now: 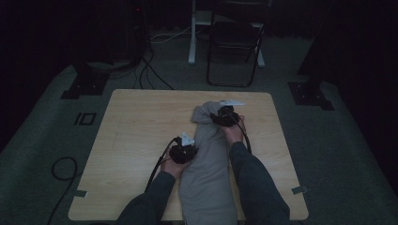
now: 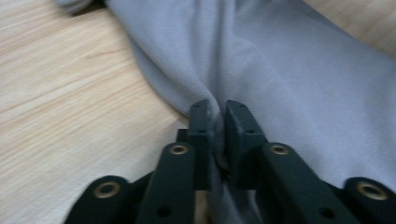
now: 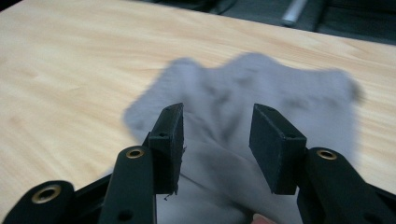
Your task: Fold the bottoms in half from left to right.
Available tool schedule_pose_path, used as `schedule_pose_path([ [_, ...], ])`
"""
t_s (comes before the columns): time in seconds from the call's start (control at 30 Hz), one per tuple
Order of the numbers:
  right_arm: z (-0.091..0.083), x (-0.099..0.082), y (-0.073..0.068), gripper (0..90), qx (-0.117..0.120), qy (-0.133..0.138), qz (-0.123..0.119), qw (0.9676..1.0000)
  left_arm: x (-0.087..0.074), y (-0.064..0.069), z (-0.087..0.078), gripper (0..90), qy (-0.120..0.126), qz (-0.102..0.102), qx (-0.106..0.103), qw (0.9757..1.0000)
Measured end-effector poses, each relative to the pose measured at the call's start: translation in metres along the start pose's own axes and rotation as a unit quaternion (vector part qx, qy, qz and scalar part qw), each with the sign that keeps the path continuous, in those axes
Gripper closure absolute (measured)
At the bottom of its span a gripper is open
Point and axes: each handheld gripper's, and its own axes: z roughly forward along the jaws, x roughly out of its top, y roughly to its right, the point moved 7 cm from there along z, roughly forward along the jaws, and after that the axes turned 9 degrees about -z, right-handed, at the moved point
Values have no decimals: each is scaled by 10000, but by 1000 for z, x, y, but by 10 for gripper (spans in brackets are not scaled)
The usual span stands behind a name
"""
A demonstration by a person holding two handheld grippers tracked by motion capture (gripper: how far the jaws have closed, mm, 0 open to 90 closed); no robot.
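On table | left tool (image 2: pixel 218 112) clamped on grey cloth (image 2: pixel 299 84) | right tool (image 3: pixel 217 123) apart above cloth

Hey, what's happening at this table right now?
A person is working a grey garment on a wooden table with a handheld gripper in each hand. The left gripper has its fingers pinched on a fold at the cloth's edge. The right gripper, at the bunched far end, has its fingers apart above the fabric, not gripping it.
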Motion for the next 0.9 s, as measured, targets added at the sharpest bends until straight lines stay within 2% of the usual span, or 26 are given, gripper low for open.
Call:
schedule_pose_path([
  [0.13,13,8,-28,535,373,5,-427,9984,-4,8,-2,845,-29,53,-110,9999],
  [0.2,22,6,-38,490,449,-171,-674,9966,-6,9,-4,845,-46,66,-156,9998],
  [0.33,42,-3,-50,432,418,-658,-1209,9896,-7,10,-5,840,-17,98,-98,9999],
  [0.43,51,-5,-60,420,321,-846,-1576,9833,-7,11,-5,834,-15,160,-55,9999],
  [0.47,53,-4,-63,427,317,-862,-1643,9821,-7,11,-5,832,-6,173,-33,9998],
  [0.5,54,-3,-65,460,286,-905,-1764,9797,-7,11,-5,829,2,176,-15,9998],
  [0.53,56,-3,-67,586,108,-973,-1987,9752,-7,11,-5,824,4,169,-5,9999],
  [0.6,55,0,-66,801,-122,-1059,-2147,9708,-7,10,-6,813,2,148,-1,9999],
  [0.63,52,3,-63,859,-118,-1022,-2058,9732,-7,10,-6,808,-2,135,-2,9999],
  [0.67,48,9,-57,874,-161,-933,-1960,9760,-7,10,-6,802,16,133,14,9999],
  [0.7,41,15,-49,878,-206,-802,-1767,9808,-7,11,-6,795,31,139,27,9999],
  [0.77,25,29,-26,881,-340,-460,-1214,9910,-7,11,-7,771,60,220,57,9997],
  [0.8,17,33,-9,881,-495,-339,-919,9940,-7,12,-8,745,112,251,45,9996],
  [0.83,9,35,9,879,-660,-269,-601,9956,-7,13,-9,729,148,302,33,9994],
  [0.87,2,33,28,874,-884,-281,-281,9953,-7,13,-10,696,191,338,31,9992],
  [0.9,-3,29,46,838,-1080,-369,-28,9935,-7,14,-10,651,245,339,28,9991],
])
